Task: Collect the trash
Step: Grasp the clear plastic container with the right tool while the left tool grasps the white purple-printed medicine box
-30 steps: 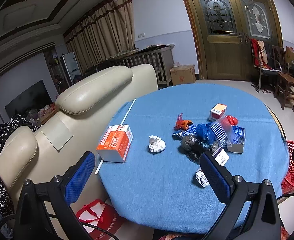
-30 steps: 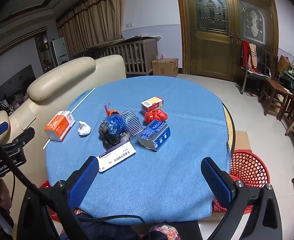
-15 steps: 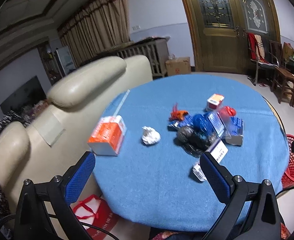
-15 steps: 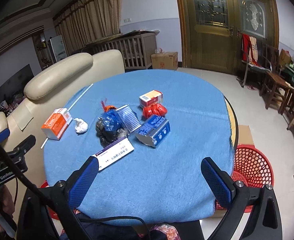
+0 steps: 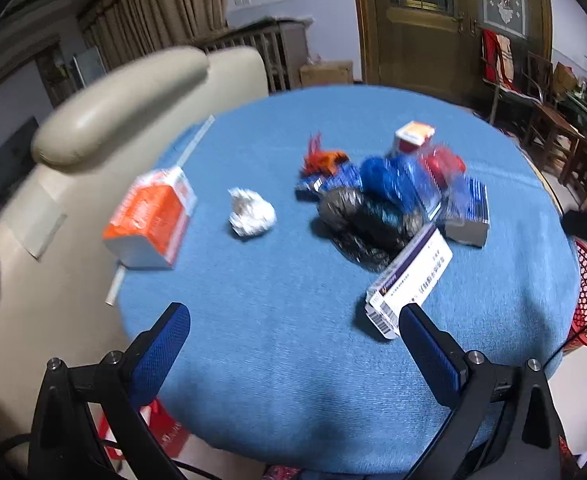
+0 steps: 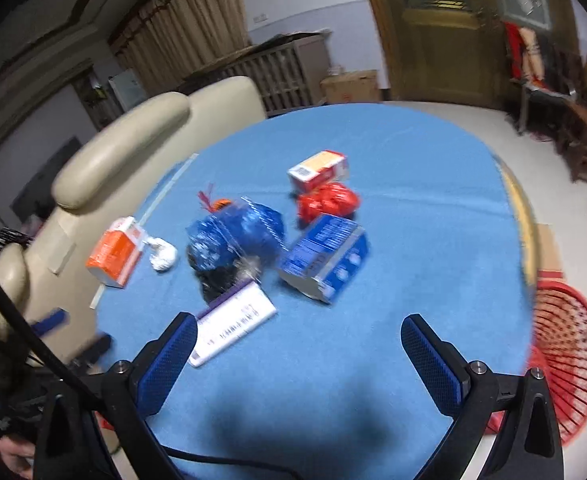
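Both the left gripper [image 5: 293, 334] and right gripper [image 6: 298, 338] hung empty over the blue table [image 6: 413, 184], fingers wide apart; the trash pile [image 6: 253, 236] lay untouched mid-table; apparently the approach step; next, closing on one piece for the red basket [image 6: 569, 344].

Trash heaped on our round blue table [image 6: 413, 208], right gripper [image 6: 299, 340] spread wide above the near edge.

We see a white-and-purple box [image 6: 237, 326] just ahead of our left finger, a blue box [image 6: 327, 258] beside it, blue and black bags [image 6: 233, 240], a red bag [image 6: 327, 202], an orange carton [image 6: 113, 254] and crumpled paper [image 6: 162, 254]. A red basket [image 6: 569, 360] stands off the table's right edge.
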`<state>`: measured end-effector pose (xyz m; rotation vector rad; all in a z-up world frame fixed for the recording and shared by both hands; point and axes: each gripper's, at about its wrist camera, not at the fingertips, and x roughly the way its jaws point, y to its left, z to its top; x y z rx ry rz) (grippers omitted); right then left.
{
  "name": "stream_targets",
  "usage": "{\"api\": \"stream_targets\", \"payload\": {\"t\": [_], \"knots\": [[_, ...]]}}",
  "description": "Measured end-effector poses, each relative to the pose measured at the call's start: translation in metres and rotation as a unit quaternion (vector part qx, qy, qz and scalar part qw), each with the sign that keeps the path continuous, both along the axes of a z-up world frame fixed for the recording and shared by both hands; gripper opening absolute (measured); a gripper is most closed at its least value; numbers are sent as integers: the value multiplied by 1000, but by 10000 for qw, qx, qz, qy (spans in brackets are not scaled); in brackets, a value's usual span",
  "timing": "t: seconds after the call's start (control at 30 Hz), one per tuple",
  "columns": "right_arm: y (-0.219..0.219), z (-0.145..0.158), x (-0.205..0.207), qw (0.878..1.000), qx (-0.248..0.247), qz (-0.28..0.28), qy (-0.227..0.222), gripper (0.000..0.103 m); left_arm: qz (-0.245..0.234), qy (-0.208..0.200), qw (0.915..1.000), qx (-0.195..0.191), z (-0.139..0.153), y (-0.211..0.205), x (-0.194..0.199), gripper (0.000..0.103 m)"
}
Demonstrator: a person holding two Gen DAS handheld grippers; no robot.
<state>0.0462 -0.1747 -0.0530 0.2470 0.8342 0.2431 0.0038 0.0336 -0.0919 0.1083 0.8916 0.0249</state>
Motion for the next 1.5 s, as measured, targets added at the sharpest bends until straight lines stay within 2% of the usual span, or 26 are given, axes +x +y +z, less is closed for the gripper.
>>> {"api": "stream_targets", "payload": {"t": [0.2,0.43,0.5,0.57,0.6,0.63,0.67,0.83,1.0,1.17,1.27,1.33,1.37,1.5], "knots": [[11,-12,51,9989,281,371,85,103,-156,341,9991,-179,-26,0,14,103],[48,-36,106,9950,121,928,336,102,-296,468,9981,-279,-34,3,16,103],[54,-41,115,9941,57,1040,314,93,-337,478,9978,-298,-34,4,17,103],[60,-48,126,9922,27,1178,400,73,-437,481,9972,-367,-34,4,17,103],[62,-51,130,9912,14,1230,485,69,-498,494,9967,-410,-35,3,19,103],[63,-54,132,9903,15,1275,547,55,-548,504,9962,-454,-36,2,19,103],[63,-57,135,9894,6,1318,606,51,-631,513,9953,-533,-37,1,21,103],[55,-56,127,9913,187,1204,499,48,-953,517,9917,-698,-42,-11,31,103],[26,-41,105,9937,558,909,350,48,-1356,396,9868,-786,-42,-29,40,103],[-10,-27,69,9937,923,599,195,48,-1650,389,9834,-642,-52,-48,53,102],[-31,-21,49,9928,1104,429,202,48,-1677,642,9819,-602,-65,-50,62,83],[-42,-20,38,9925,1154,332,214,48,-1719,838,9796,-611,-73,-50,66,66],[-49,-19,30,9922,1198,265,218,48,-1753,986,9776,-615,-79,-52,67,65],[-67,-18,10,9912,1308,96,180,48,-1941,924,9753,-503,-81,-61,60,56]]}}
